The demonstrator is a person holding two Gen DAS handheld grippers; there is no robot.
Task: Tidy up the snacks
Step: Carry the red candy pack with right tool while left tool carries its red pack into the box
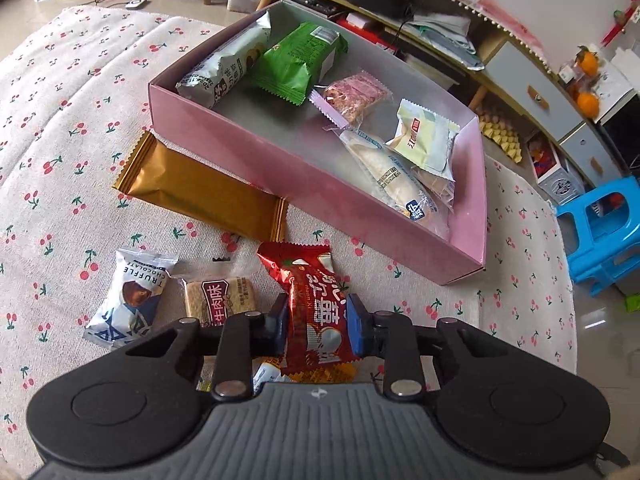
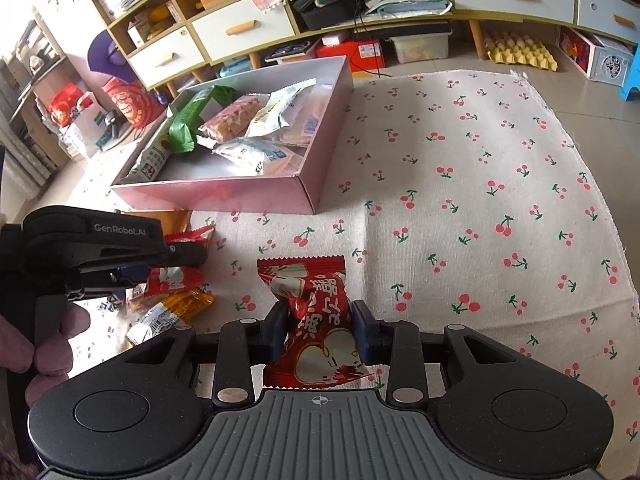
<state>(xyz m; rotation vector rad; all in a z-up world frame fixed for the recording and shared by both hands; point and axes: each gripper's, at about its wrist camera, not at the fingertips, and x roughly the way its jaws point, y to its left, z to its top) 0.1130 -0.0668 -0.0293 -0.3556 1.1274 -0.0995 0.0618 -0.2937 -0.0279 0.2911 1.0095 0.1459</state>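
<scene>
- 2 grippers, each w/ one red snack: left gripper (image 1: 318, 326) jaws closed tight on a red foil pack (image 1: 316, 312); right gripper (image 2: 319, 334) jaws likewise clamped on its own red candy pack (image 2: 316, 320)
- Both red packs look alike: shiny red foil, white lettering, white round shapes printed near the lower end, crimped ends; each pinched abt mid-length, above the cherry-print cloth (image 2: 480, 200)
- 1 pink box (image 1: 320, 184), open top, grey inside, sits on the cloth beyond both grippers
- Inside box, 5 packs seen clearly, maybe 1 more under the pale ones: grey-white long pack (image 1: 224, 68) at far left, green pack (image 1: 296, 60) beside it, clear pack w/ pink-brown bar (image 1: 352, 96) mid, cream-yellow pack (image 1: 424, 136) lying on a long clear pack w/ pale roll (image 1: 392, 176)
- Loose on cloth in left view: 1 gold-brown wrapper (image 1: 200, 188) touching box's near wall, 1 white-blue truffle choc pack (image 1: 132, 300), 1 clear cracker pack w/ red label (image 1: 220, 296) just beside it
- More packs under left gripper, orange + white ones (image 2: 168, 312); count unclear
- A hand (image 2: 48, 344) holds the left gripper's handle
</scene>
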